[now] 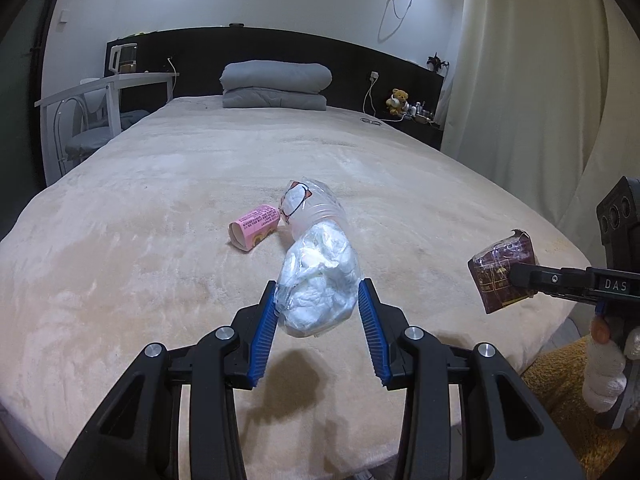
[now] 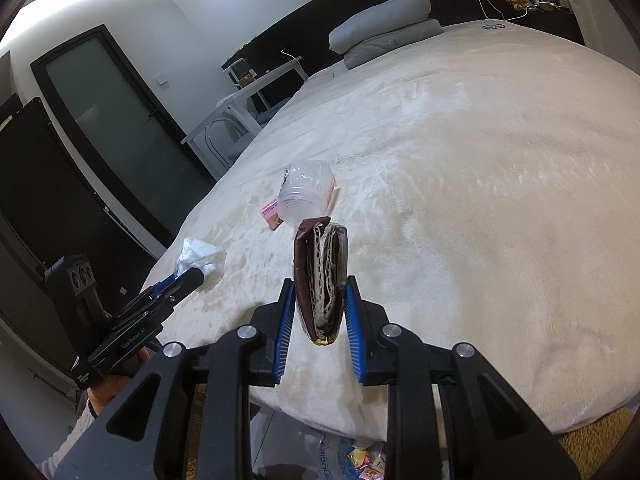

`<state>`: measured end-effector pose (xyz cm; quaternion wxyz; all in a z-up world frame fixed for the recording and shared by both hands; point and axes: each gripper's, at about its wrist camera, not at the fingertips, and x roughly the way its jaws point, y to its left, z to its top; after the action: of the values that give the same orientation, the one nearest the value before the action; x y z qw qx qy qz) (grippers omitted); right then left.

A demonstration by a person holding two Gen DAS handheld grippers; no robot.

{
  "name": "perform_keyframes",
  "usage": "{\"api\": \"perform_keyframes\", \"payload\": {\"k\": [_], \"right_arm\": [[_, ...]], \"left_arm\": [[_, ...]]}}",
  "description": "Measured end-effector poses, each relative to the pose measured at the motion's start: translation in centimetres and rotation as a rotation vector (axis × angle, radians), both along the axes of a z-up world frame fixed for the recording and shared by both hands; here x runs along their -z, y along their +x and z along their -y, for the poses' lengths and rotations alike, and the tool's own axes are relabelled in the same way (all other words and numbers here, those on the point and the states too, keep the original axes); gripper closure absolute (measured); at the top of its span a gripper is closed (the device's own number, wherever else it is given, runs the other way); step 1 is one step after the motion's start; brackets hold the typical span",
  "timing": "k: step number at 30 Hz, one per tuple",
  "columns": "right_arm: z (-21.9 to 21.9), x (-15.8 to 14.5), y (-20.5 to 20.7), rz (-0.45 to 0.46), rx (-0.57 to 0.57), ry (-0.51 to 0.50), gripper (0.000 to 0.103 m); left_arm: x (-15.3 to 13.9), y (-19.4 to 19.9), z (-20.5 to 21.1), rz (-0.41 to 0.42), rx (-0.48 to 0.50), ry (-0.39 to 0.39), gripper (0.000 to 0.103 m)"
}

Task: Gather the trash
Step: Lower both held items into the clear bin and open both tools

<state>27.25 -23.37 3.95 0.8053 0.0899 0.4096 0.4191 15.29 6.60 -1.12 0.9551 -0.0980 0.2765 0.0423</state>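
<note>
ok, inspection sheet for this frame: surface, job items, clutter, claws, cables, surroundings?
Surface: cream plush bedspread.
Job's things: clear bag of white tissue; flattened maroon carton; pink paper tube and clear plastic cup lying on the bed.
Clutter: folded grey quilt, eyeglasses.
Claws: left claw shut on the bag; right claw shut on the carton.
Cables: white charger lead at the headboard.
Surroundings: white desk, teddy bear, curtain.
</note>
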Motion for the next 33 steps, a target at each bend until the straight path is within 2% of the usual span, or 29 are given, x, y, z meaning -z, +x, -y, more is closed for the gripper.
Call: {"api": "perform_keyframes", "payload": {"k": [9, 19, 25, 33], "right_arm": [[2.4, 0.1, -4.7, 0.022, -0.021, -0.008, 0.077], [2.6, 1.8, -9.0, 0.044, -0.075, -0.081, 0.077], [2.3, 3.2, -10.8, 0.035, -0.110, -0.133, 0.077], [1.6, 5.9, -12.2, -0.029, -0.164, -0.233, 0.077]], "left_arm": [[0.1, -2.9, 2.4, 0.011, 0.040, -0.025, 0.064], [1.2, -5.8, 5.1, -0.015, 0.087, -0.062, 0.064], [2.3, -7.3, 6.2, -0.066, 0.102, -0.094, 0.064], [5.2, -8.6, 6.9, -0.184, 0.097, -0.163, 0.064]]}}
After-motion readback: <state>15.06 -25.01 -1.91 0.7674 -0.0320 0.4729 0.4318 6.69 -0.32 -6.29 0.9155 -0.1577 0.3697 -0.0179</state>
